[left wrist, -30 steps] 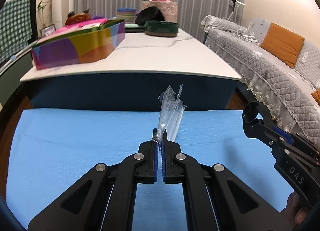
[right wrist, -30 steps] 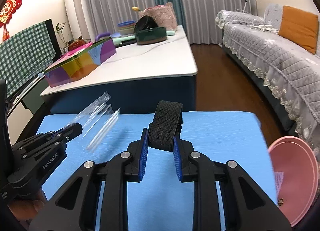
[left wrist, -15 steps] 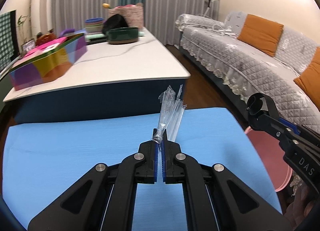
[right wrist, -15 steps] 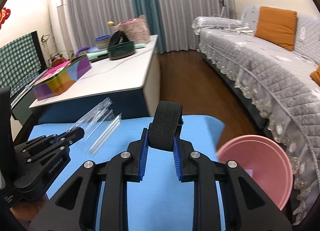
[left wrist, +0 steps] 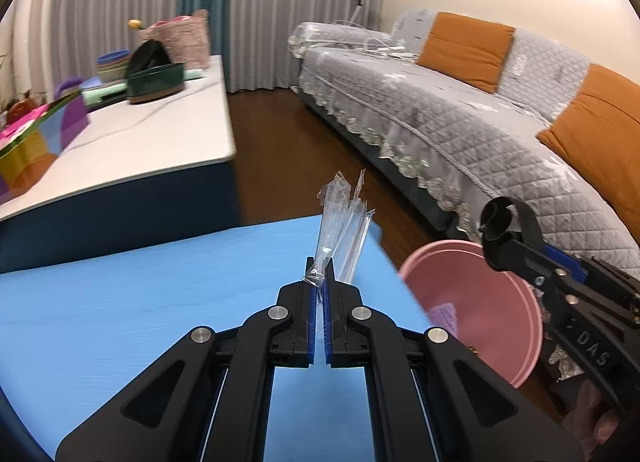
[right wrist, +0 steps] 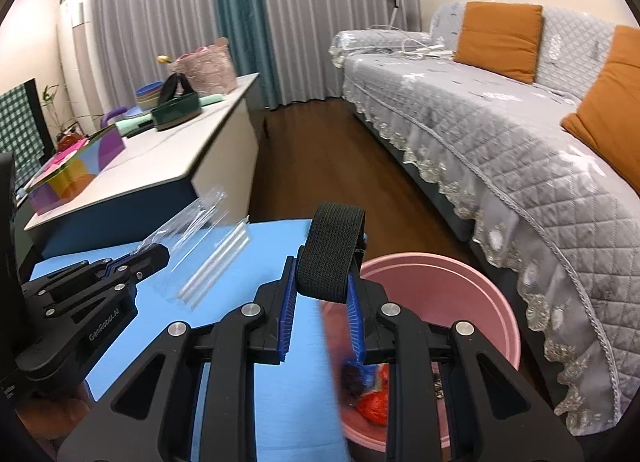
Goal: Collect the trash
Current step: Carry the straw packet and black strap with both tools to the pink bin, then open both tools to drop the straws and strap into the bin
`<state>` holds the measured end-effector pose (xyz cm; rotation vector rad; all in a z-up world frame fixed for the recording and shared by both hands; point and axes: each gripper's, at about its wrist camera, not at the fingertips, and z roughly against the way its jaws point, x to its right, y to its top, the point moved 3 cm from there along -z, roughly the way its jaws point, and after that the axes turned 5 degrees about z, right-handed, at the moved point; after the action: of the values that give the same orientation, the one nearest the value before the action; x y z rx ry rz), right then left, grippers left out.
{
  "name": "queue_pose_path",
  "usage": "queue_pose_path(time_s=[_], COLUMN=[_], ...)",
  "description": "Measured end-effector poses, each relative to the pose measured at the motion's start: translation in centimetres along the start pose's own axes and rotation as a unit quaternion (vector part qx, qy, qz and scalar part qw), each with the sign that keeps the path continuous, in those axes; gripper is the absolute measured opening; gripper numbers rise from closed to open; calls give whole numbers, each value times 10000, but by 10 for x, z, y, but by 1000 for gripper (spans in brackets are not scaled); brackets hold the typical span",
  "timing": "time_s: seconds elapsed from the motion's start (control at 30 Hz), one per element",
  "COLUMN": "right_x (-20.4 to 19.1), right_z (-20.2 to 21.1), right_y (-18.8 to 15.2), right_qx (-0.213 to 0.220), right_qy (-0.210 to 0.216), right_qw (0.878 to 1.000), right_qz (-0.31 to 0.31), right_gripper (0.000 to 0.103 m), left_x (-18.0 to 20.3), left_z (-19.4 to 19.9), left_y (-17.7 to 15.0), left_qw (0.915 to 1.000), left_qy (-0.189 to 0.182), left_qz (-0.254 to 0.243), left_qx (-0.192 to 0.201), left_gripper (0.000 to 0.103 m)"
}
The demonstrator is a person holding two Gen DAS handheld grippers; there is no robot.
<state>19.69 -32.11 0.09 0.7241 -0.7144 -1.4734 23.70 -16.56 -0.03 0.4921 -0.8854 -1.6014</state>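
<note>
My left gripper [left wrist: 319, 274] is shut on a clear plastic wrapper [left wrist: 343, 222] that sticks up from its tips over the right corner of the blue table [left wrist: 140, 302]. In the right wrist view the same wrapper [right wrist: 200, 246] juts from the left gripper [right wrist: 154, 254]. My right gripper [right wrist: 322, 274] is shut on a black elastic band [right wrist: 332, 254], held above the near rim of the pink bin [right wrist: 440, 294]. The bin [left wrist: 472, 302] stands on the floor past the blue table's right edge, with red and dark scraps inside. The right gripper [left wrist: 500, 230] hangs over the bin.
A white-topped low table [left wrist: 160, 142] with a colourful box [right wrist: 76, 174], bowls and a basket stands at the back left. A grey quilted sofa [right wrist: 500, 134] with orange cushions runs along the right. Dark wooden floor [right wrist: 320, 150] lies between them.
Both grippers have swung to the right with their loads. The pink bin has come into view and now lies under the right gripper. Both grips are unchanged.
</note>
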Motion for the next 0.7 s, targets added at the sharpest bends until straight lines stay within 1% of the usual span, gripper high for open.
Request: queue_pose_path(time_s=[0.23, 0.4, 0.5, 0.7], right_x=[35, 61, 77, 93], right_z=[2, 4, 6, 3], right_y=[-9, -19, -25, -37], right_qx=[-58, -122, -158, -261], right_qy=[-250, -426, -534, -619], right_qw=[9995, 9984, 9975, 9965], right_qz=[-177, -362, -432, -506], right_gripper=[24, 24, 24, 24], left_x=[45, 69, 84, 104], left_z=[-9, -14, -17, -26], left_y=[-6, -8, -10, -19], left_qw=[9991, 9978, 9963, 9948], left_qy=[-361, -609, -821, -951], left_qz=[-210, -274, -237, -322], left_qx=[-30, -53, -72, -172], left_gripper=[3, 3, 3, 3])
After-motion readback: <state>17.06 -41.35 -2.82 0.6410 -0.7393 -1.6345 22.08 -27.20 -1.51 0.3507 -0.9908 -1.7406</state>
